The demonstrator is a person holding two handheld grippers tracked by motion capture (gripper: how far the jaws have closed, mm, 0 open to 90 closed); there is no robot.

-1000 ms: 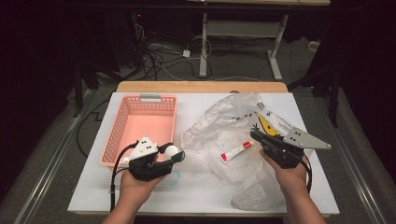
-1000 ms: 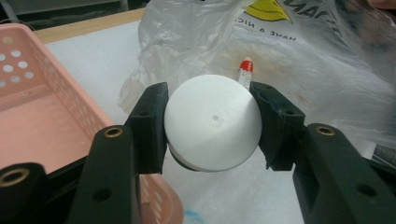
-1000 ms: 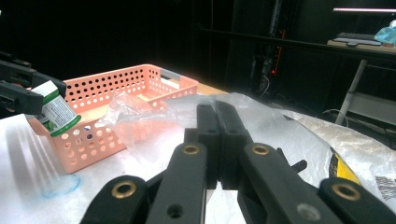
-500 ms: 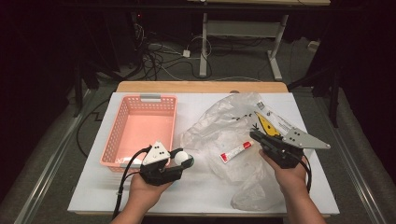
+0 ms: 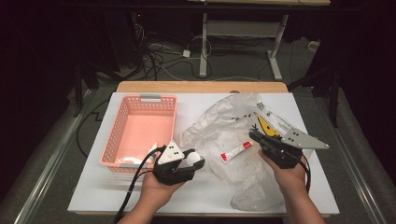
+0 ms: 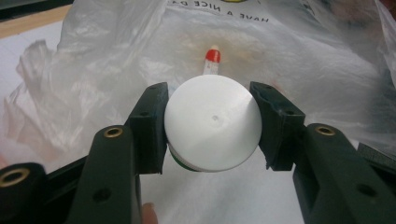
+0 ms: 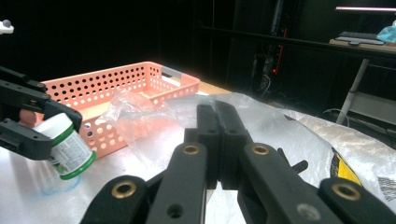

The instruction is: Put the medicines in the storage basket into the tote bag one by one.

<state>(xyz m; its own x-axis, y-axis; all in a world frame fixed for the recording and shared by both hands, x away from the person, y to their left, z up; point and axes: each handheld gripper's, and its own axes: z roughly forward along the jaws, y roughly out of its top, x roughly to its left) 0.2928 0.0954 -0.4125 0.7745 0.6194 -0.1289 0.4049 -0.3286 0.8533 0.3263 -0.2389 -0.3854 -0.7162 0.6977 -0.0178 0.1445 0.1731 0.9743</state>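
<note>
My left gripper (image 5: 192, 162) is shut on a small white bottle (image 5: 194, 157) with a green-banded label, held low over the white table near its front edge. In the left gripper view the bottle's round white cap (image 6: 212, 123) sits between the two jaws. A red-and-white tube (image 5: 236, 151) lies on the crumpled clear plastic bag (image 5: 224, 121), just beyond the bottle (image 6: 212, 58). My right gripper (image 5: 254, 136) rests over the bag's right part, its jaws pressed together (image 7: 217, 126) with nothing visible between them. The right gripper view also catches the bottle (image 7: 67, 144) in the left gripper.
A pink perforated basket (image 5: 140, 100) stands at the left of the table, right beside the left gripper. The bag (image 7: 289, 126) spreads across the middle and right. Cables and desk legs lie on the dark floor beyond the far edge.
The left gripper has carried the bottle rightward along the basket's front, closer to the bag. The right gripper has stayed put.
</note>
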